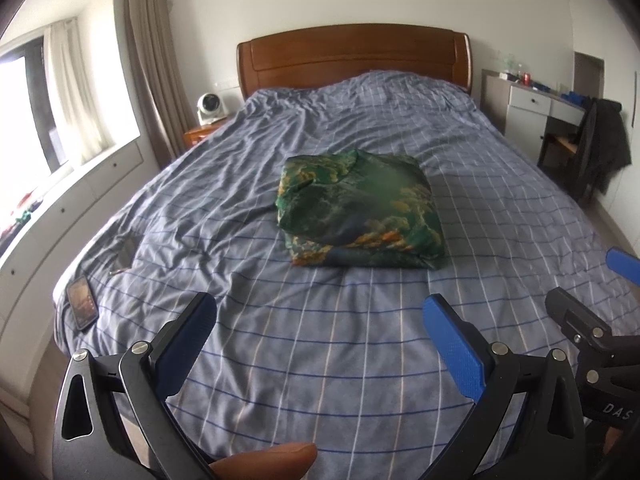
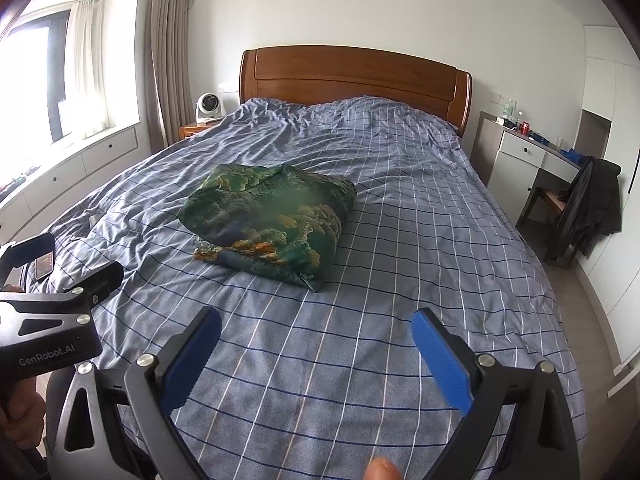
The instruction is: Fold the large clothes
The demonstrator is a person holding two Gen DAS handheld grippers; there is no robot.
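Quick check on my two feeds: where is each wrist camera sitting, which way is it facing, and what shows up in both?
Left wrist: sits behind the left tool at the foot of the bed, facing the headboard; its open fingers, a fingertip and the right tool at the right edge show.
Right wrist: also at the foot, further right, facing the headboard; its own open right tool, a fingertip and the left tool at the left edge show.
Shared: the folded green garment, the bed, headboard, white fan and desk.

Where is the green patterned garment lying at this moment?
The folded green garment lies near the middle of the checked bed cover, between the wooden headboard and both open grippers, touching neither.
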